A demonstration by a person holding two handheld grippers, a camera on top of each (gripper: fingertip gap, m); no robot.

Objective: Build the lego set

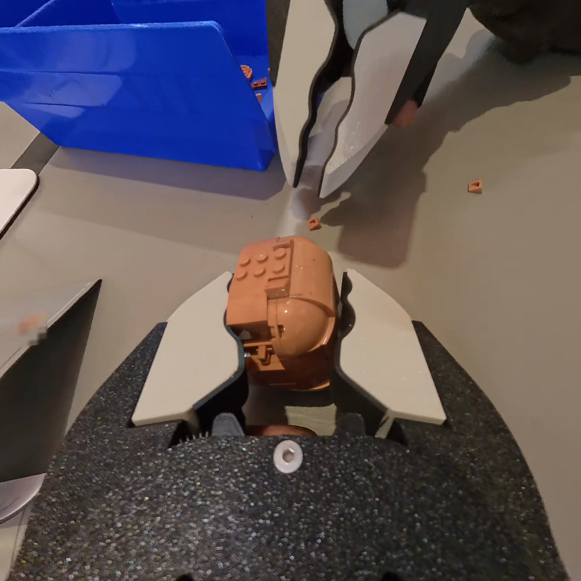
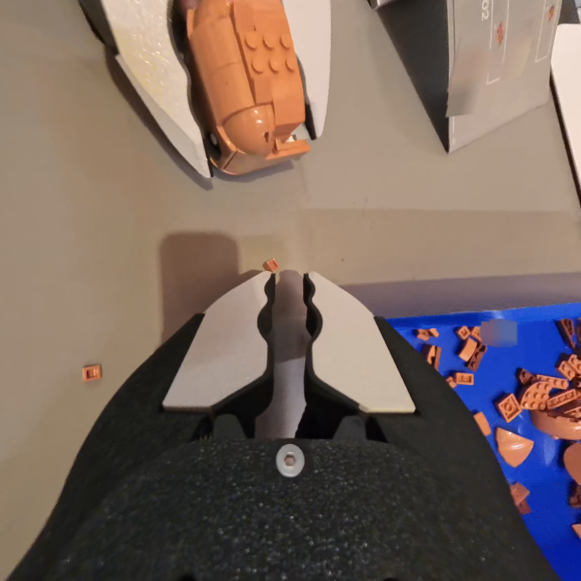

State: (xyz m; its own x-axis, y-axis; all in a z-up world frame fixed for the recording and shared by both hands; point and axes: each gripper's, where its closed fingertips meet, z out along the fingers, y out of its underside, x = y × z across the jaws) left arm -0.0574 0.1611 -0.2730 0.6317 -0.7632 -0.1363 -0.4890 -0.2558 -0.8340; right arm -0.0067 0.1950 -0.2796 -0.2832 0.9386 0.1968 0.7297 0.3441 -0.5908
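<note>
I have the orange lego build pinched between my left tongs, their two grey fingers pressed on its flanks, and it is held over the grey bench. Its studded patch faces up in the left wrist view, with a smooth rounded dome piece on the side nearer my camera; whether the build touches the bench I cannot tell. Beyond the build, on the bench, lies a tiny orange piece, seen in the right wrist view just past the tip of one finger of my right tongs. Those right tongs are slightly spread with a narrow gap between the tips, holding nothing, and pointed down at the bench close to that piece. A second small orange piece lies farther from the build, out to the side of the right tongs. Farther still from the build stands the blue bin, and the right wrist view looks into it at a heap of loose brown and orange bricks. To the other side of the build a grey folded booklet stands on the bench, with a white edge of something just beside it.
</note>
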